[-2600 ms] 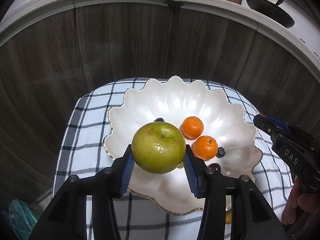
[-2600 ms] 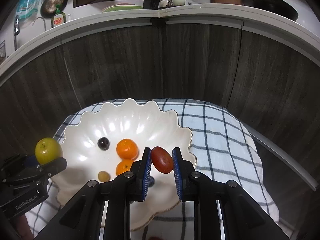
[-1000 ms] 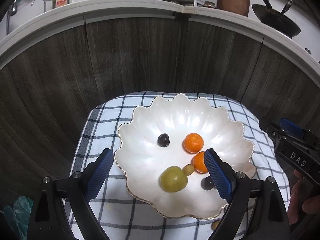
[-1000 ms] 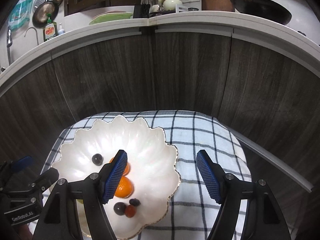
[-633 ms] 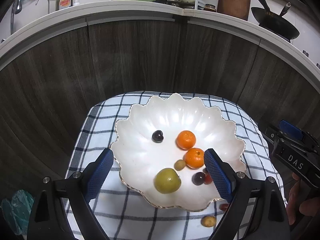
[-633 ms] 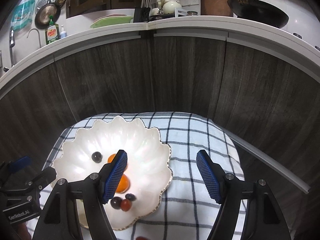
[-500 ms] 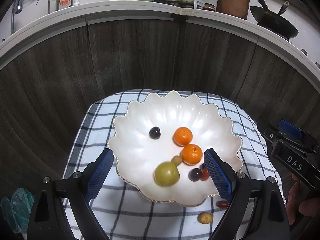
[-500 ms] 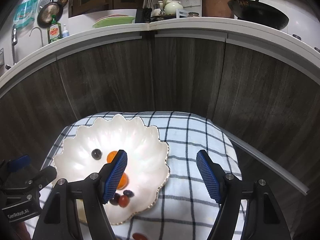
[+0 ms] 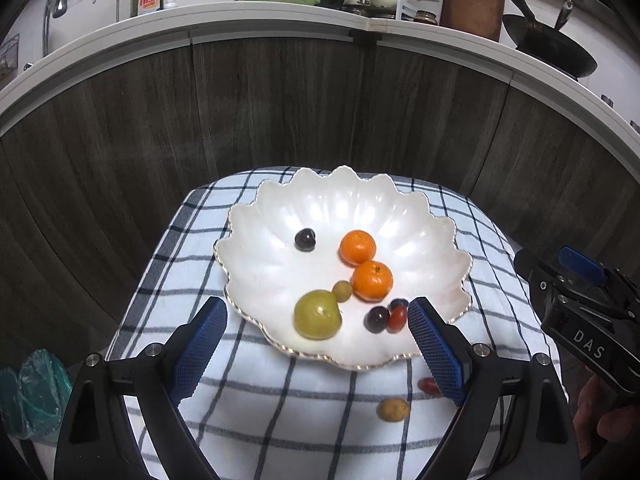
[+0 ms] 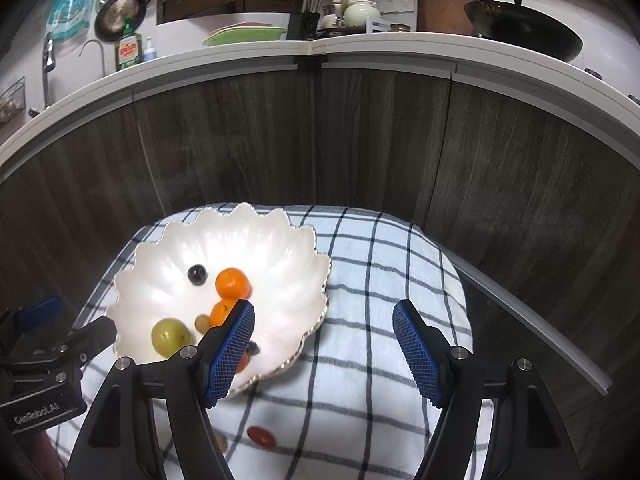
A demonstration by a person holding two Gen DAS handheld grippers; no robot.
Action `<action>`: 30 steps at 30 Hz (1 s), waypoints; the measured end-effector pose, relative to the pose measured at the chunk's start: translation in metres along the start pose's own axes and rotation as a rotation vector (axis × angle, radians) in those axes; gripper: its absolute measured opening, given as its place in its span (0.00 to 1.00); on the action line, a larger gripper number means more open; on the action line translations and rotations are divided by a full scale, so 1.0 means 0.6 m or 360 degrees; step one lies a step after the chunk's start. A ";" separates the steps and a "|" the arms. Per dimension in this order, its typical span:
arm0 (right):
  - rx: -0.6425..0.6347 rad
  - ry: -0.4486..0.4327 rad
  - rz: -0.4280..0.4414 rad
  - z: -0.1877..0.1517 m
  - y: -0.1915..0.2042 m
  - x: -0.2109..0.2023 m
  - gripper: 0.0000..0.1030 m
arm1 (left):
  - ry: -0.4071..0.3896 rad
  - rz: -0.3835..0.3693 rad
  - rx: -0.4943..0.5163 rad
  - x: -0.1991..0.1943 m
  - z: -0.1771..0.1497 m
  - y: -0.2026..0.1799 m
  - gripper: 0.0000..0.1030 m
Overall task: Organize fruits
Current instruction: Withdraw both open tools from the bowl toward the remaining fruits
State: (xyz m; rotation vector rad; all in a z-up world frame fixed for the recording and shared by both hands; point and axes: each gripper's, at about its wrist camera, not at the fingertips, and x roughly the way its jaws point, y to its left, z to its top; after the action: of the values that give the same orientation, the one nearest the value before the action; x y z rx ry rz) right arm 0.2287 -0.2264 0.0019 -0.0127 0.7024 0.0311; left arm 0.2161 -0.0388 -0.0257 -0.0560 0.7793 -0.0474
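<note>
A white scalloped bowl (image 9: pixel 280 248) (image 10: pixel 292 276) on a checked cloth holds a green apple (image 9: pixel 317 314) (image 10: pixel 170 335), two tangerines (image 9: pixel 358 246) (image 10: pixel 232 282), dark grapes (image 9: pixel 305 239), a small yellow fruit (image 9: pixel 342 291) and a red tomato (image 9: pixel 397 318). On the cloth in front of the bowl lie a red tomato (image 9: pixel 429 385) (image 10: pixel 262 436) and a small yellow-brown fruit (image 9: pixel 394 409). My left gripper (image 9: pixel 316 348) is open over the bowl's near rim, holding nothing. My right gripper (image 10: pixel 324 352) is open above the cloth to the right of the bowl, empty.
The checked cloth (image 9: pixel 280 408) (image 10: pixel 380 280) covers a small table set against dark wood cabinet fronts (image 9: pixel 280 104). A counter above carries a wok (image 10: pixel 528 36), a teapot and dish soap. A green bag (image 9: pixel 36 392) lies on the floor at left. A hand (image 9: pixel 604 420) grips the right tool.
Both grippers have drawn back from the bowl, so it sits farther away and higher in each view. The loose tomato and yellow-brown fruit on the cloth have come into view.
</note>
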 end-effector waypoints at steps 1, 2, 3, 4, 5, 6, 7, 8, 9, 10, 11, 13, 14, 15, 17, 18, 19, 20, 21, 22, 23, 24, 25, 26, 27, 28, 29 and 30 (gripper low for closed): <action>-0.0006 0.0001 0.0003 -0.002 -0.001 -0.001 0.70 | 0.0001 -0.0001 0.0001 -0.002 -0.002 -0.001 0.90; -0.0015 0.0002 0.0006 -0.007 -0.001 -0.004 0.70 | 0.0002 -0.0004 0.0005 -0.004 -0.006 -0.004 0.90; -0.0020 0.0003 0.0007 -0.008 -0.002 -0.004 0.70 | 0.0003 -0.0003 0.0012 -0.007 -0.010 -0.007 0.90; -0.0027 0.0006 0.0009 -0.012 -0.003 -0.006 0.70 | 0.0004 -0.0001 0.0016 -0.010 -0.016 -0.009 0.90; -0.0034 0.0010 0.0012 -0.016 -0.003 -0.007 0.70 | 0.0006 -0.0002 0.0016 -0.012 -0.021 -0.011 0.90; -0.0038 0.0014 0.0014 -0.019 -0.004 -0.008 0.70 | 0.0010 -0.0001 0.0013 -0.013 -0.024 -0.012 0.90; -0.0045 0.0018 0.0017 -0.023 -0.004 -0.009 0.70 | 0.0016 0.0000 0.0005 -0.015 -0.030 -0.014 0.90; -0.0051 0.0020 0.0021 -0.027 -0.005 -0.010 0.70 | 0.0020 -0.0002 0.0001 -0.014 -0.033 -0.014 0.90; -0.0055 0.0021 0.0024 -0.030 -0.005 -0.011 0.70 | 0.0025 -0.0003 -0.0002 -0.015 -0.039 -0.015 0.90; -0.0065 0.0024 0.0029 -0.034 -0.005 -0.012 0.70 | 0.0028 0.0003 -0.0001 -0.015 -0.043 -0.016 0.90; -0.0072 0.0025 0.0032 -0.037 -0.006 -0.013 0.70 | 0.0032 0.0008 0.0001 -0.015 -0.047 -0.017 0.90; -0.0087 0.0029 0.0042 -0.044 -0.006 -0.014 0.70 | 0.0040 0.0013 0.0008 -0.015 -0.057 -0.020 0.90; -0.0094 0.0031 0.0044 -0.046 -0.006 -0.014 0.70 | 0.0042 0.0013 0.0011 -0.015 -0.061 -0.021 0.90; -0.0102 0.0031 0.0048 -0.049 -0.006 -0.015 0.70 | 0.0044 0.0009 0.0017 -0.016 -0.066 -0.023 0.90; -0.0121 0.0033 0.0060 -0.057 -0.006 -0.015 0.70 | 0.0042 0.0005 0.0034 -0.017 -0.074 -0.026 0.90; -0.0128 0.0036 0.0065 -0.060 -0.006 -0.015 0.70 | 0.0042 0.0006 0.0048 -0.018 -0.079 -0.029 0.90; -0.0139 0.0041 0.0073 -0.065 -0.006 -0.014 0.70 | 0.0044 0.0006 0.0058 -0.017 -0.084 -0.030 0.90; -0.0144 0.0045 0.0077 -0.068 -0.005 -0.014 0.70 | 0.0049 0.0002 0.0067 -0.016 -0.089 -0.032 0.90; -0.0150 0.0047 0.0082 -0.071 -0.004 -0.015 0.70 | 0.0054 -0.0003 0.0072 -0.015 -0.093 -0.033 0.90; -0.0158 0.0050 0.0089 -0.075 -0.004 -0.015 0.70 | 0.0056 -0.0007 0.0075 -0.015 -0.096 -0.034 0.90; -0.0167 0.0052 0.0094 -0.080 -0.003 -0.015 0.70 | 0.0058 -0.0010 0.0080 -0.014 -0.099 -0.035 0.90; -0.0172 0.0053 0.0099 -0.083 -0.002 -0.014 0.70 | 0.0062 -0.0011 0.0086 -0.012 -0.103 -0.037 0.90; -0.0175 0.0055 0.0106 -0.086 -0.003 -0.014 0.70 | 0.0063 -0.0012 0.0088 -0.010 -0.105 -0.037 0.90; -0.0176 0.0060 0.0117 -0.089 -0.003 -0.013 0.70 | 0.0064 -0.0015 0.0091 -0.008 -0.108 -0.039 0.90; -0.0175 0.0067 0.0130 -0.092 -0.003 -0.012 0.70 | 0.0065 -0.0016 0.0092 -0.007 -0.111 -0.040 0.90; -0.0174 0.0071 0.0141 -0.096 -0.004 -0.012 0.70 | 0.0065 -0.0017 0.0095 -0.006 -0.114 -0.041 0.90; -0.0176 0.0076 0.0152 -0.099 -0.004 -0.011 0.70 | 0.0063 -0.0017 0.0102 -0.005 -0.118 -0.044 0.90; -0.0179 0.0079 0.0158 -0.101 -0.004 -0.009 0.70 | 0.0063 -0.0017 0.0109 -0.004 -0.122 -0.046 0.90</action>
State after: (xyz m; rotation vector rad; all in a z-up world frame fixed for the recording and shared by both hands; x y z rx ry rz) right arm 0.1856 -0.2302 -0.0411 -0.0864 0.7500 0.1661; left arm 0.1626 -0.0685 -0.0740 0.0061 0.8165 -0.0853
